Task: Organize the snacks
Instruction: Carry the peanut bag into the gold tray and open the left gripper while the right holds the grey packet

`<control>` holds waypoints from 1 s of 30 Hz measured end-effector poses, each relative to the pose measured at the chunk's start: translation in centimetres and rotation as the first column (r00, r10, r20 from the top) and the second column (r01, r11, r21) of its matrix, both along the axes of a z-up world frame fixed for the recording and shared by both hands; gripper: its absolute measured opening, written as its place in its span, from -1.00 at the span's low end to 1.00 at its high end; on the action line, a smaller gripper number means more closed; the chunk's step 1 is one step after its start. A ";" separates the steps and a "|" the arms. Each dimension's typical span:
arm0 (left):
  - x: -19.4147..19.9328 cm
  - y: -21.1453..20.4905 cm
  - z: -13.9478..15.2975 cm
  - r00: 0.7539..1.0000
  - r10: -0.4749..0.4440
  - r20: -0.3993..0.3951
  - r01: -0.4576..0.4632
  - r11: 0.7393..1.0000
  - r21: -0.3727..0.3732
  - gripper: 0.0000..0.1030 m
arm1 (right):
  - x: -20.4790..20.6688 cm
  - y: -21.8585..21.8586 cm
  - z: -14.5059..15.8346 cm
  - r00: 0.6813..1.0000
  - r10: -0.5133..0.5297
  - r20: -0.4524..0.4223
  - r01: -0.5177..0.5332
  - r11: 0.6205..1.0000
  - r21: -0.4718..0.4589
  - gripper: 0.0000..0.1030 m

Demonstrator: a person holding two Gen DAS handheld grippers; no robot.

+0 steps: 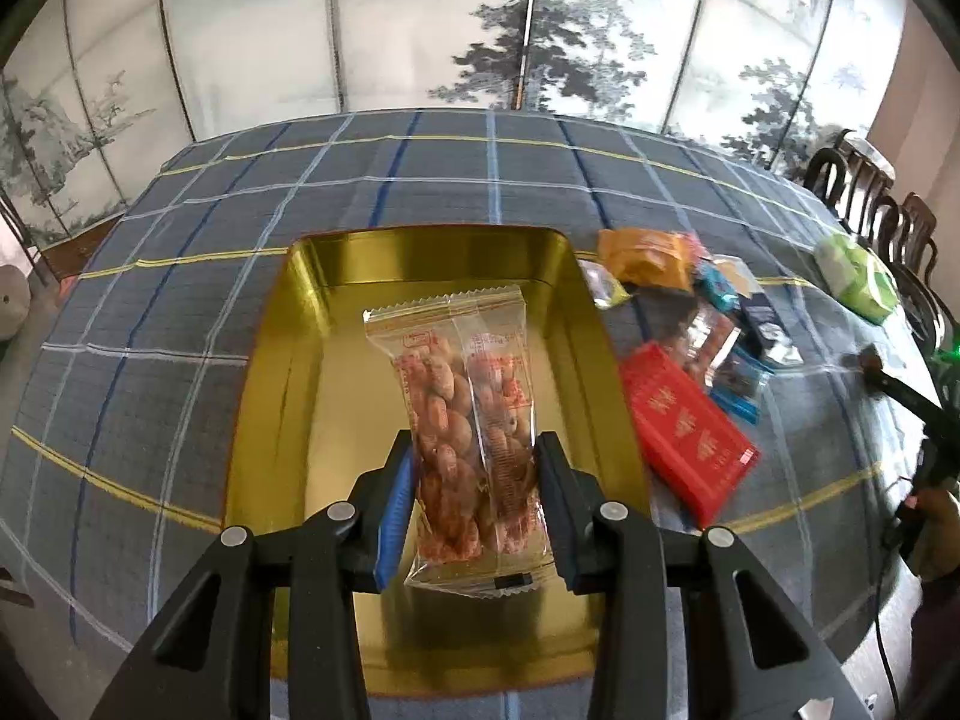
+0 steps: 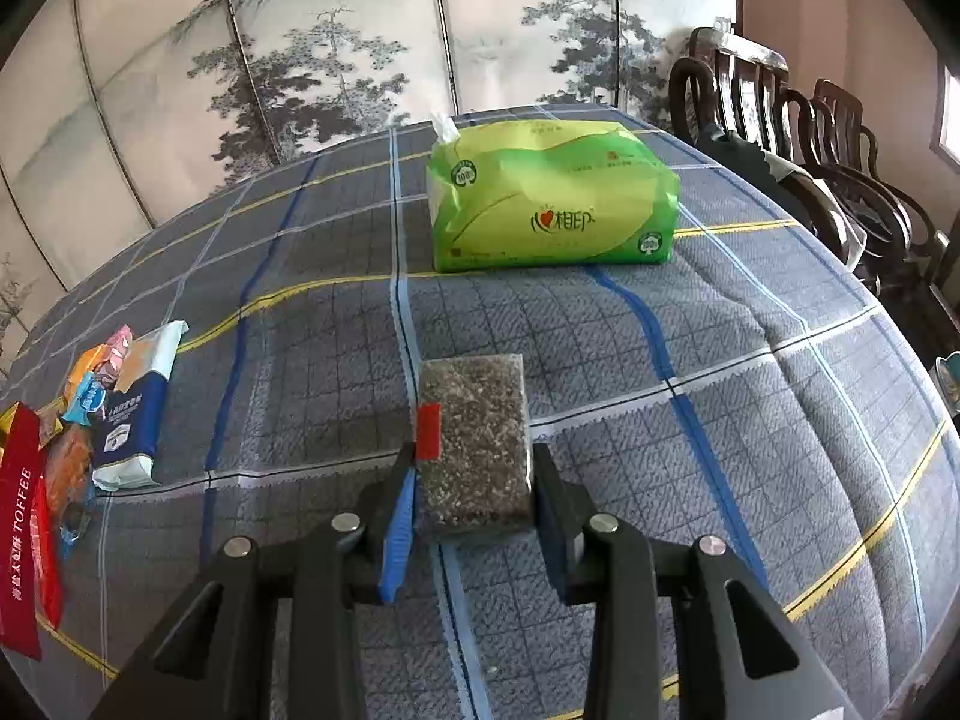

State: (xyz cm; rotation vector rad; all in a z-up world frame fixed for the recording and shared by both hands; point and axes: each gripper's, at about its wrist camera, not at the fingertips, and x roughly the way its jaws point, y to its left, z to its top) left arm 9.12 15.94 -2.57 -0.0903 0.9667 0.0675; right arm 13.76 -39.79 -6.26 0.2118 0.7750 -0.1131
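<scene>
Peanuts packet sits clamped in my left jaws above the gold tin, its near rim cut off. My right jaws grip a dark grainy bar, contents hard to identify.

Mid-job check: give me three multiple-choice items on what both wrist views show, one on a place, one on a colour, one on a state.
1. Where is the peanut packet?
A. over the gold tin
B. on the tissue pack
C. under the red box

2. What colour is the tissue pack?
A. blue
B. green
C. red

3. What state is the right claw in?
A. open and empty
B. shut on the dark seed bar
C. shut on the toffee box

Key:
1 A, the packet hangs in the left claw above the gold tin.
2 B, its wrapper is green.
3 B, both fingers press the dark seed bar.
</scene>
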 end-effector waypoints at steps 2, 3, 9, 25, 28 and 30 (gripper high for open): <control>0.5 0.6 -0.1 1.000 0.009 -0.001 -0.009 1.000 0.001 -0.31 | 0.2 0.0 0.0 1.000 -0.003 0.001 0.003 1.000 -0.002 -0.31; 0.7 0.8 -0.2 1.000 0.013 -0.002 -0.013 1.000 0.000 -0.31 | 0.2 -0.1 0.0 1.000 -0.002 0.001 0.002 1.000 -0.002 -0.31; 1.9 2.1 -1.1 0.999 0.041 -0.017 -0.041 0.999 0.004 -0.31 | 0.2 0.1 0.0 1.000 -0.005 0.002 0.005 1.000 -0.009 -0.31; 2.4 4.0 -2.9 0.996 0.079 -0.042 -0.079 0.997 0.008 -0.30 | 0.1 0.4 -0.1 1.000 -0.007 -0.002 0.007 0.999 -0.032 -0.31; 2.3 4.3 -3.1 0.995 0.089 -0.040 -0.088 0.996 0.006 -0.29 | 0.1 0.3 -0.1 1.000 -0.007 -0.002 0.007 0.999 -0.032 -0.31; 2.2 4.4 -3.0 0.995 0.091 -0.033 -0.090 0.996 0.007 -0.25 | 0.1 0.4 -0.1 1.000 -0.007 -0.003 0.007 0.999 -0.034 -0.31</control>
